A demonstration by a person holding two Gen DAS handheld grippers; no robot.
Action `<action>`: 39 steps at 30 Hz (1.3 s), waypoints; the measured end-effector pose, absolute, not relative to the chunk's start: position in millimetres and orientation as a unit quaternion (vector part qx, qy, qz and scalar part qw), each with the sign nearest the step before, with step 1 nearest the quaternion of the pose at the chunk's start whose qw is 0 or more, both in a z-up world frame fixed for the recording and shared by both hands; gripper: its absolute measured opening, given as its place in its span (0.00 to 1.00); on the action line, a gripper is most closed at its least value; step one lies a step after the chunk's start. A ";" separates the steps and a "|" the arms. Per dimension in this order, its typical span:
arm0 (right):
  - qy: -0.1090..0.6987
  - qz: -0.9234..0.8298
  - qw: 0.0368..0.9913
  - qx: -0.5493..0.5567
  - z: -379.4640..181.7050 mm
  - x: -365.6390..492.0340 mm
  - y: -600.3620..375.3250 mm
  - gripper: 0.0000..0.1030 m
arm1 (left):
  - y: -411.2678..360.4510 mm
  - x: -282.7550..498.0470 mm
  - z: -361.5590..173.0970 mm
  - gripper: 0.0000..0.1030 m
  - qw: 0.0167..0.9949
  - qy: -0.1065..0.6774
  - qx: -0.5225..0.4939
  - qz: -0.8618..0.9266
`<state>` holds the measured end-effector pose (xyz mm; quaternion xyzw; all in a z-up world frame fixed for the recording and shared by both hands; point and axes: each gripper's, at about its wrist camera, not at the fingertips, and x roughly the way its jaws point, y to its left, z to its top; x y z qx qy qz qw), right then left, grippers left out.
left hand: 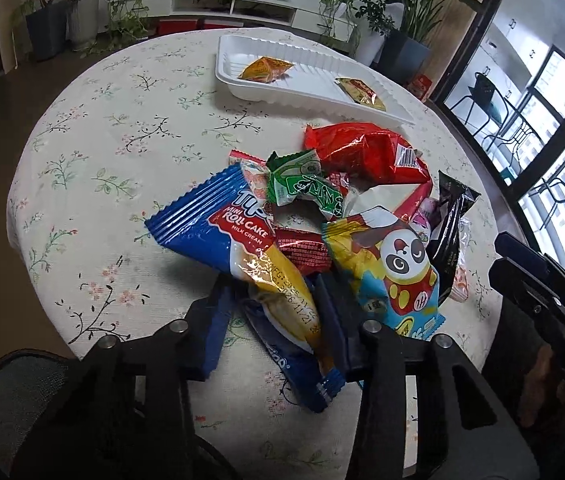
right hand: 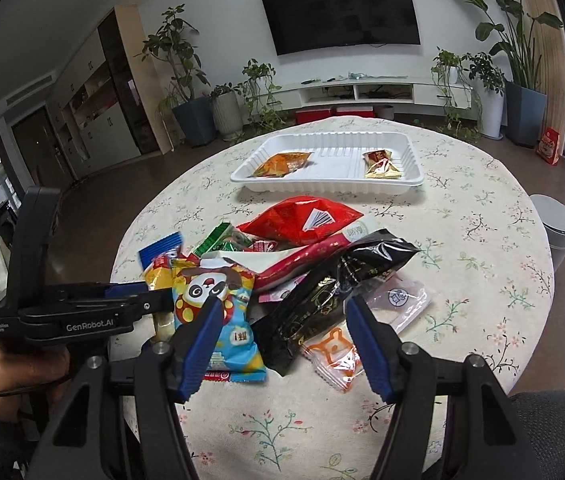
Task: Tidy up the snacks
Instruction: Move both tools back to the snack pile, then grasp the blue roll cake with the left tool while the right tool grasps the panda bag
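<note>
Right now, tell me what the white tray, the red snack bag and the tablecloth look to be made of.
White tray: thin moulded plastic, judging by its ribbed walls and dull sheen.
Red snack bag: glossy plastic or foil film; it crinkles and glares.
Tablecloth: probably woven fabric, matte with a floral print.

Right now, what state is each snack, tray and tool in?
White tray: holds two packets, mostly bare.
Roll cake packet: near end between the left tool's fingers, lying in the pile.
Left tool: closing around the roll cake packet.
Right tool: open, black packet between its fingers.
Black packet: lying in the pile.
</note>
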<state>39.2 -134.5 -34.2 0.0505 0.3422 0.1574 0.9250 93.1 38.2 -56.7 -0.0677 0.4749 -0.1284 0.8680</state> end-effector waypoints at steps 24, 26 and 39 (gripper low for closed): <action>0.371 0.199 0.907 -0.010 -40.6 35.1 -92.9 0.65 | 47.9 88.6 -59.9 0.36 0.855 0.487 -0.067 -0.166; 0.374 0.204 0.905 -0.018 -41.7 36.1 -88.2 0.65 | 52.5 85.0 -57.6 0.36 0.853 0.488 -0.068 -0.173; 0.417 0.218 0.882 -0.027 -57.5 60.5 -61.9 0.69 | 66.4 71.2 -57.4 0.32 0.852 0.488 -0.056 -0.178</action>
